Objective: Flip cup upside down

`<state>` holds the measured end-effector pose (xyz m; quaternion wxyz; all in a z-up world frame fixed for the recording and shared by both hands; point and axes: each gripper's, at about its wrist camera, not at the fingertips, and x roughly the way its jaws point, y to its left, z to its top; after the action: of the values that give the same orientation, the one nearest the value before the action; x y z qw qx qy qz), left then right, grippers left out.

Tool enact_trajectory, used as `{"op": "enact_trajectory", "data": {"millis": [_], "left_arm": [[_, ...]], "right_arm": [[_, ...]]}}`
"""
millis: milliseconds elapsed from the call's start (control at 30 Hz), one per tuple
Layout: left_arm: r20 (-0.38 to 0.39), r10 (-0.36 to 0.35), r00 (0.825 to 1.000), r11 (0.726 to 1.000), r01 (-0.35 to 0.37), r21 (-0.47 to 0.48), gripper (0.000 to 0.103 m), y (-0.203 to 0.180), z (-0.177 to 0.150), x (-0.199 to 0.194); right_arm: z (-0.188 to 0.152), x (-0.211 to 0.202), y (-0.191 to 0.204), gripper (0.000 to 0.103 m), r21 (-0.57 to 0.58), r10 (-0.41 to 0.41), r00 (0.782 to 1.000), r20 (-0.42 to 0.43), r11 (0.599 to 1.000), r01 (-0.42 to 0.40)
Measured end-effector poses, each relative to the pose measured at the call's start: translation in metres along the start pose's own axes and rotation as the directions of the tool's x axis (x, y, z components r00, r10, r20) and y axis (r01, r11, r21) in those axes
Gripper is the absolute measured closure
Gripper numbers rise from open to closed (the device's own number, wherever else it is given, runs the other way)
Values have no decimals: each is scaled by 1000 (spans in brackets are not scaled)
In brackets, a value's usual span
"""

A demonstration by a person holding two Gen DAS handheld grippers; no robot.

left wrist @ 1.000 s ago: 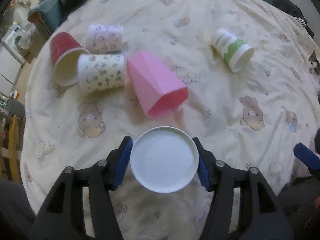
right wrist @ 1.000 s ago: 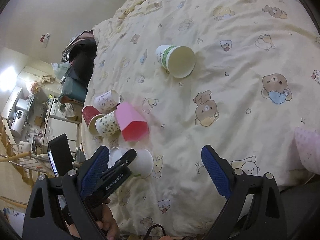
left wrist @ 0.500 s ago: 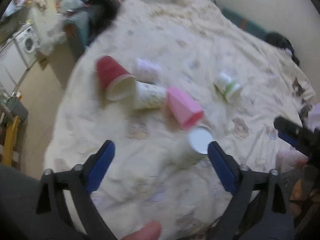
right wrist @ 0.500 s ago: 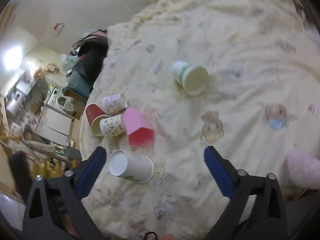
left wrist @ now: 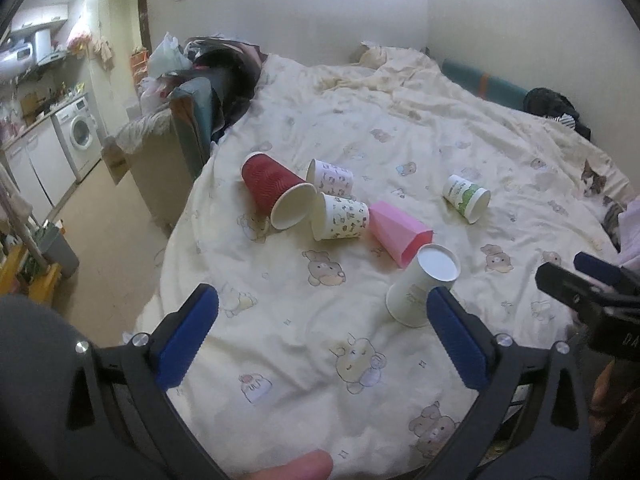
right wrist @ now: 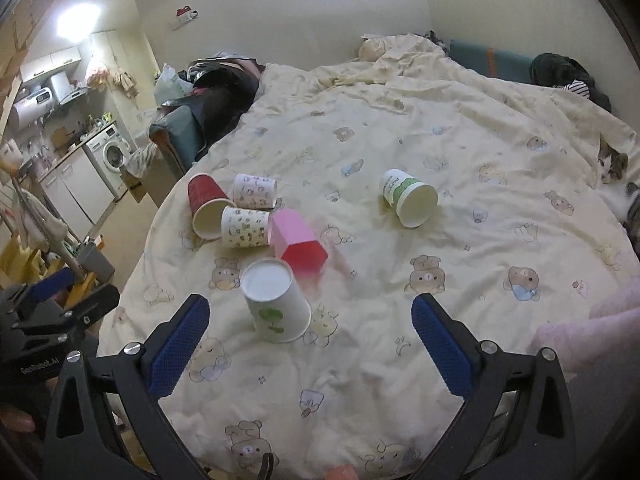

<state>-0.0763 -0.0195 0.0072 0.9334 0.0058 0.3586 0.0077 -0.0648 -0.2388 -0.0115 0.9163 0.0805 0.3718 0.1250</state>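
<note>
A white paper cup [left wrist: 423,289] stands upside down on the bear-print bedspread [left wrist: 320,360], base up; it also shows in the right wrist view [right wrist: 275,300]. My left gripper [left wrist: 320,336] is open and empty, pulled back toward the bed's near edge, its right finger just in front of the cup. My right gripper [right wrist: 308,344] is open and empty, also near the front edge, the cup ahead between its fingers but apart. A pink cup [left wrist: 398,235], red cup [left wrist: 276,197], two patterned cups [left wrist: 342,217] and a green-white cup [left wrist: 466,197] lie on their sides.
The bed's left edge drops to the floor [left wrist: 112,236] beside a chair [left wrist: 188,128] piled with clothes. A cat [right wrist: 616,176] lies at the bed's right side. A pink cloth [right wrist: 592,332] lies at the near right. Kitchen units and a washing machine [left wrist: 80,136] stand far left.
My left gripper let go of the white cup, opened wide and drew back and up. The cup now stands base up on the bed. The right gripper also pulled back.
</note>
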Motion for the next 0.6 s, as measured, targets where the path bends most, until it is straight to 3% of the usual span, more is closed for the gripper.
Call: {"op": "enact_trajectory", "data": {"millis": [200, 600], "left_arm": [[-25, 22, 999, 1000, -23, -16, 0, 3, -9, 7], [-29, 29, 999, 999, -29, -17, 0, 6, -11, 9]], "right_arm": [[-14, -4, 15, 0, -38, -12, 998, 64, 999, 15], [-22, 14, 16, 0, -27, -38, 999, 6, 999, 38]]}}
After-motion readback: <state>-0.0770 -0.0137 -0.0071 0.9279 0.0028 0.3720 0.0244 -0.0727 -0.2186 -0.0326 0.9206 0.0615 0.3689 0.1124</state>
